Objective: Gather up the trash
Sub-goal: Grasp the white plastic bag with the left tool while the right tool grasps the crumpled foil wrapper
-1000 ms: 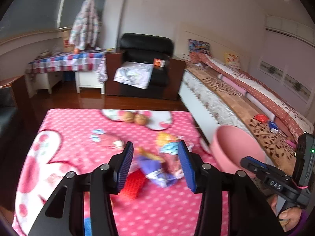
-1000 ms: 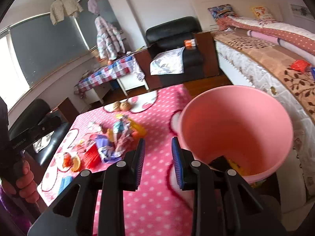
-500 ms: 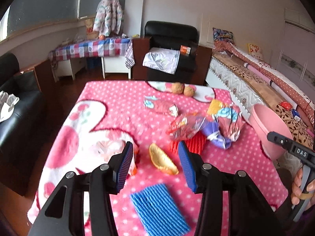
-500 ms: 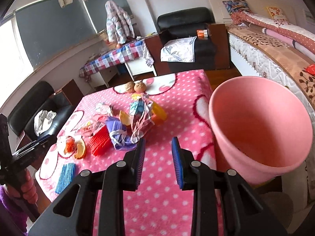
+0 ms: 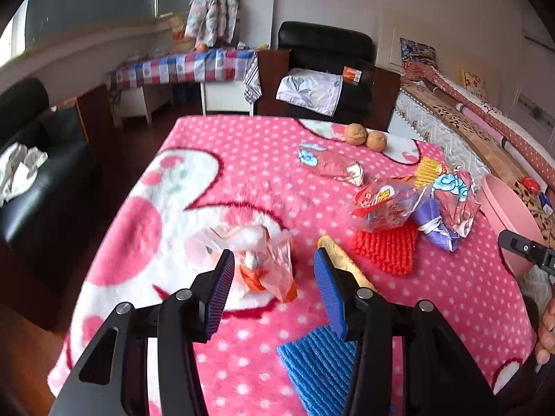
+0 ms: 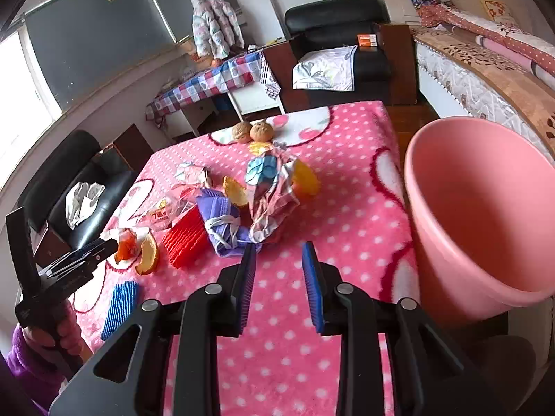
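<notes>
Clear, crinkled plastic forms the bag point(image 5: 270, 260) that is framed between the open jaws of the left gripper point(image 5: 274, 279); nothing is held by it, and the pads are seen to stand apart from the bag on either side. The bag, with orange peel inside, is laid on the pink spotted blanket point(image 5: 242, 159) near the table's left front, just beside a loose strip of peel point(image 5: 341, 260). The step in hand is judged to be the approach to this first piece of trash. A descent is called for next, so that the pads can be closed on the bunched plastic, after which a carry across to the pink bucket point(image 6: 485, 215) at the table's right edge would be needed. The bag's long axis is seen to run from its pale far end toward its orange near corner, slanted slightly rightward, roughly along the gripper's line. The right gripper point(image 6: 279, 279) is held partly open and empty above bare blanket, short of the purple mask point(image 6: 222, 222).
</notes>
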A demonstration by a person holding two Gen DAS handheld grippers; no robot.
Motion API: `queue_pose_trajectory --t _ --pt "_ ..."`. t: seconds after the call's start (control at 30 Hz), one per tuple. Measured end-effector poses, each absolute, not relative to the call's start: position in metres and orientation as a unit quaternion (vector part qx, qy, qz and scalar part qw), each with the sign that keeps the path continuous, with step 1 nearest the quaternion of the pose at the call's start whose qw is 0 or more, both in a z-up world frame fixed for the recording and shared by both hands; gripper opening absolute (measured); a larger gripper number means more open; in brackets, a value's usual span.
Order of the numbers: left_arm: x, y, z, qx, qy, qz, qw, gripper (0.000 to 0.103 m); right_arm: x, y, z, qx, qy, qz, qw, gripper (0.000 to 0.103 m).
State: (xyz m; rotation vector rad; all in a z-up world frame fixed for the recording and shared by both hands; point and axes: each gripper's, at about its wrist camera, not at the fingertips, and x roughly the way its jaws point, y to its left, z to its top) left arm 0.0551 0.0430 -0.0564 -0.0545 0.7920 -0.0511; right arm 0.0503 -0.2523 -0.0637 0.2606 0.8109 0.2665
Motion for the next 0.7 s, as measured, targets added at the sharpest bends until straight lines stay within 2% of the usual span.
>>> queue_pose_trajectory --t 0.17,0.2,0.23,0.27,0.3,0.33,0.7 --pt "0.06 0.043 -0.067 -0.025 0.389 -0.023 0.921 0.045 0.055 -0.243 -0.065 0.113 0.396 0.129 0.902 0.028" --pt "0.061 0.044 -0.069 -0.024 0.39 -0.021 0.92 0.034 0.056 -0.242 -0.065 0.111 0.396 0.128 0.902 0.028" --pt "0.062 0.045 -0.07 -0.024 0.389 -0.018 0.921 0.028 0.056 -0.241 -0.065 0.109 0.397 0.128 0.902 0.028" --pt "0.061 0.047 -0.07 -0.026 0.387 -0.019 0.922 0.027 0.056 -0.24 -0.065 0.107 0.398 0.128 0.902 0.028" --pt "0.061 0.049 -0.068 -0.029 0.385 -0.022 0.922 0.022 0.057 -0.24 -0.065 0.107 0.398 0.128 0.902 0.028" --pt "0.06 0.051 -0.066 -0.033 0.381 -0.022 0.924 0.008 0.058 -0.239 -0.065 0.107 0.398 0.128 0.902 0.028" --pt "0.056 0.058 -0.056 -0.061 0.37 -0.041 0.926 0.005 0.078 -0.241 -0.065 0.123 0.399 0.13 0.899 0.028"
